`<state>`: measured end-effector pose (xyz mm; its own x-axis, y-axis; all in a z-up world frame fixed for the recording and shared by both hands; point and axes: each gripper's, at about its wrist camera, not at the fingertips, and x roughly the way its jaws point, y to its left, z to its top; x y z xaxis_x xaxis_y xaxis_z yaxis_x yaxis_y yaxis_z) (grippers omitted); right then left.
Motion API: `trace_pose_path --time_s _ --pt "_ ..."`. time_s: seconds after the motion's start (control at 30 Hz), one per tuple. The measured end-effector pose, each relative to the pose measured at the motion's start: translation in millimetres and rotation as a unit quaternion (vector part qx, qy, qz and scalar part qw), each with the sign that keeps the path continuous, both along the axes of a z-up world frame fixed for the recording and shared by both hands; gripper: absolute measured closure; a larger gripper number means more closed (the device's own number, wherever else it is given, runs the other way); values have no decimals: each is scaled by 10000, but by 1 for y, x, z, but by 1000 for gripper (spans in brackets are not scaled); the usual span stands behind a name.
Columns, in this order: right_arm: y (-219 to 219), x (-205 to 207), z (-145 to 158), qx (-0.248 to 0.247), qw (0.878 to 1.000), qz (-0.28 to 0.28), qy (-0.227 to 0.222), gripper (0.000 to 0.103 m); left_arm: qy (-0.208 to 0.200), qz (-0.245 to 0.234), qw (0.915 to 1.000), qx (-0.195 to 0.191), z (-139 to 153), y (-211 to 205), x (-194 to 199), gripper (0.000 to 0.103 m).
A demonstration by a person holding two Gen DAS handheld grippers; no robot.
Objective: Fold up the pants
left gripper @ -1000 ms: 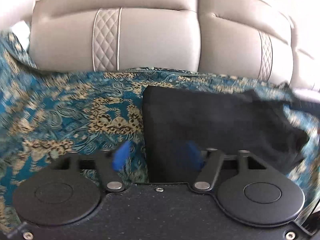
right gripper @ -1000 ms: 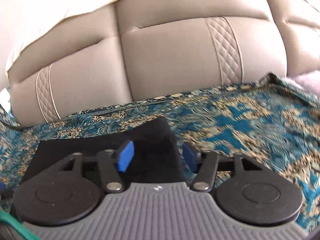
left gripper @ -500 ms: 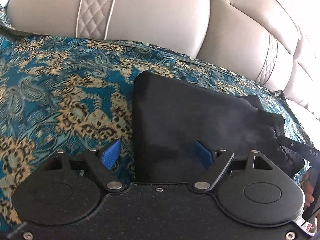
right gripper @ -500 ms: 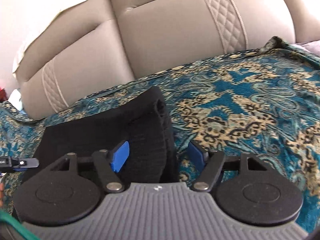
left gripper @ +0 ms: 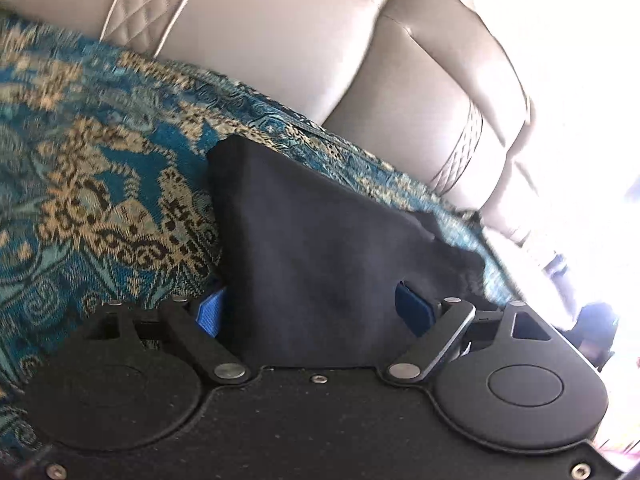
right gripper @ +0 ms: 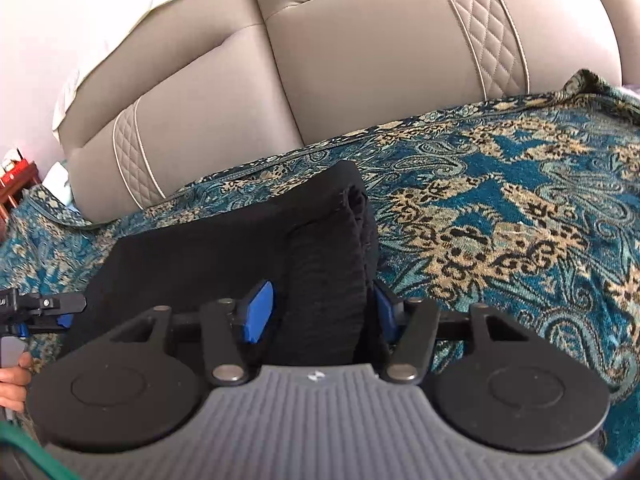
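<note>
The black pants (left gripper: 320,248) lie folded in a flat bundle on a teal and gold patterned cover (left gripper: 100,184) on a sofa seat. My left gripper (left gripper: 316,312) is open, its blue pads astride the bundle's near left edge. In the right wrist view the pants (right gripper: 224,248) show their ribbed waistband end (right gripper: 332,276) at the right. My right gripper (right gripper: 320,312) is open with its pads either side of that waistband end. The left gripper's tip (right gripper: 48,306) shows at the far left of the right wrist view.
The beige leather sofa backrest (right gripper: 360,80) rises right behind the pants. The patterned cover (right gripper: 500,220) spreads wide to the right. A hand (right gripper: 12,384) shows at the left edge. A red piece of furniture (right gripper: 16,176) stands beyond the sofa's left end.
Both grippers have moved forward and lower onto the pants, so each now straddles its end of the bundle. The jaws have stayed open.
</note>
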<state>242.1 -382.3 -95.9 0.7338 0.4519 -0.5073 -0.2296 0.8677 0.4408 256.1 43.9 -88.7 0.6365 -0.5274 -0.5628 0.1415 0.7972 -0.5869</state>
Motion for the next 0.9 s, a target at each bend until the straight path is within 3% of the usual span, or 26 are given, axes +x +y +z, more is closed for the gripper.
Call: trace_pose_path --time_s 0.07,0.17,0.27,0.3,0.33,0.57,0.6,0.63,0.67,0.77,0.9 --pt "-1 0 -1 30 10000 54 7 43 72 -9 9998 -178 -2 5 9 19" --pt "1 1 -2 -25 9999 130 -45 43 75 -40 9999 -128 -3 4 24 22" --pt "3 6 -3 25 9999 157 -50 43 76 202 9996 167 -3 -1 29 46" --pt "4 8 -3 58 9998 183 -34 43 84 329 9988 342 -3 -2 27 61" --pt "4 10 -4 144 9997 212 -3 43 64 385 9982 463 -4 -4 24 68" --pt "11 13 -7 455 9984 326 44 44 99 367 9990 244 -6 -1 24 56" --pt "12 12 -7 464 9984 309 40 46 101 482 9979 409 -5 -4 25 68" --pt "13 11 -7 470 9986 256 51 52 128 749 9940 789 -3 -11 27 89" --pt "14 11 -6 445 9988 176 70 61 102 898 9912 968 -2 -14 26 90" --pt "22 8 -4 467 9988 41 168 72 9 1214 9843 1284 9 -16 24 93" --pt "58 2 3 144 9999 -20 30 74 -103 1554 9730 1704 28 8 29 99"
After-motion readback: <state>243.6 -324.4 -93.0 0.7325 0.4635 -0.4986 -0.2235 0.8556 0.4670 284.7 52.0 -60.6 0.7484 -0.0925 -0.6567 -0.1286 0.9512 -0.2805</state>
